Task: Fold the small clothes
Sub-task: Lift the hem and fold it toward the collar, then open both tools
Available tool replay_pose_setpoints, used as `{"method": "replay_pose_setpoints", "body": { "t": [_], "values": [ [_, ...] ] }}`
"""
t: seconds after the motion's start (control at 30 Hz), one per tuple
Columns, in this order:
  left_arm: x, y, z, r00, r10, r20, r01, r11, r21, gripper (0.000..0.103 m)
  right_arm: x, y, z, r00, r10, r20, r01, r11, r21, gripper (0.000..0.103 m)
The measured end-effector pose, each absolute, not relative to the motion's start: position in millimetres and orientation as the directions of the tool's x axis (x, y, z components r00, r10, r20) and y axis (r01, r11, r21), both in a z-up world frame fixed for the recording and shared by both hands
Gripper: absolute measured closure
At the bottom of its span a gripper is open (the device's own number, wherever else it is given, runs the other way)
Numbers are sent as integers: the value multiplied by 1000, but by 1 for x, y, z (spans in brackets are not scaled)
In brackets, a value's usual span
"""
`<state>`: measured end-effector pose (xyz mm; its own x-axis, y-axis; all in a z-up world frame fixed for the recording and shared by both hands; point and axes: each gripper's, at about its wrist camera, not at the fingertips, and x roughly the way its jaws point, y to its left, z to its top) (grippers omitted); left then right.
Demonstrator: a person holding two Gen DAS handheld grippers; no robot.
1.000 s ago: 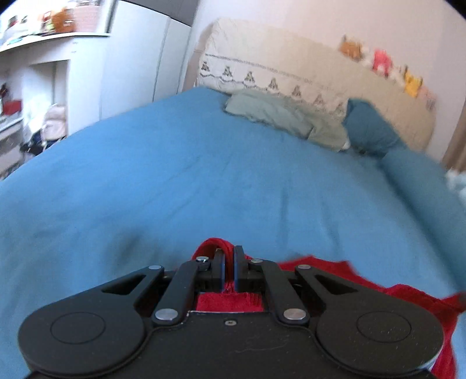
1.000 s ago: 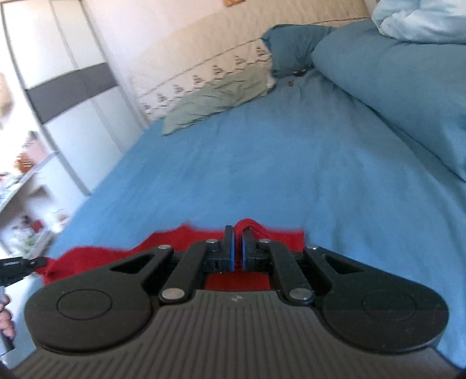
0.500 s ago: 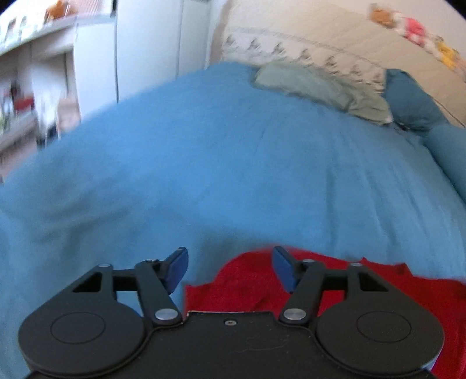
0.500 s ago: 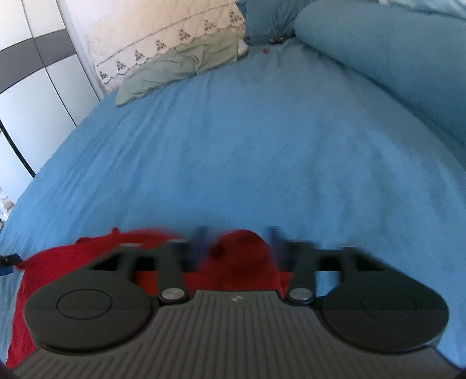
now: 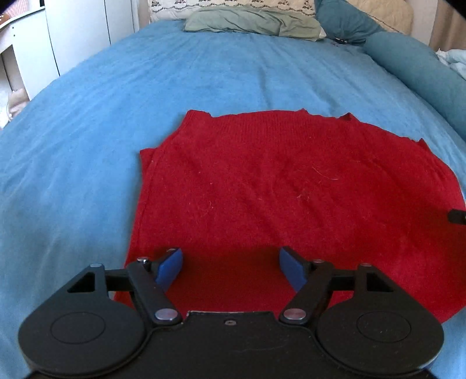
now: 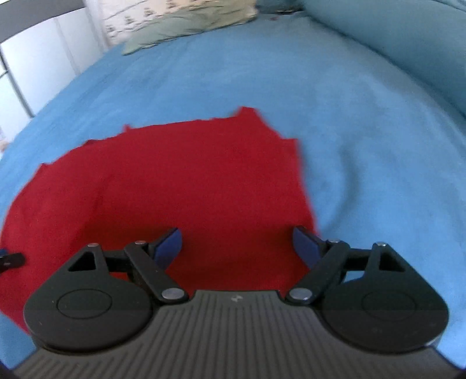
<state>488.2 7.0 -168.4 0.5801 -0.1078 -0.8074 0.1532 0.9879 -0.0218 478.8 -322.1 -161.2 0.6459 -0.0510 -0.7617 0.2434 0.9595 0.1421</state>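
Observation:
A red knitted garment [image 5: 276, 186] lies spread flat on the blue bedspread [image 5: 102, 116]. My left gripper [image 5: 230, 266] hovers over the garment's near left part, its jaws still opening, and nothing is between the blue pads. In the right wrist view the same red garment [image 6: 174, 180] fills the left and middle. My right gripper [image 6: 237, 246] stands over its near right edge, jaws opening wide, with only flat cloth below them. The tip of the other gripper shows at each view's side edge.
Pillows [image 5: 253, 22] and a blue bolster [image 5: 413, 67] lie at the head and right side of the bed. White cupboards [image 5: 58, 38] stand to the left. The blue bedspread [image 6: 364, 131] stretches beyond the garment.
Both grippers held pinched folds of the red garment a second ago. They have since let go and opened, tipped downward, and the garment now lies flat on the bed.

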Motion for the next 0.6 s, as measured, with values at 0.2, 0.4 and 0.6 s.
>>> {"method": "replay_pose_setpoints", "body": {
  "t": [0.2, 0.4, 0.6],
  "values": [
    [494, -3, -146, 571, -45, -819, 141, 989, 44, 23, 465, -337, -124, 677, -43, -734, 215, 966, 143, 5],
    [471, -30, -102, 607, -76, -791, 188, 981, 50, 4, 438, -351, -88, 640, -14, -768, 144, 984, 102, 4],
    [472, -84, -107, 567, -133, -813, 257, 966, 21, 4, 430, -355, -121, 557, 25, -830, 153, 979, 133, 10]
  ]
}}
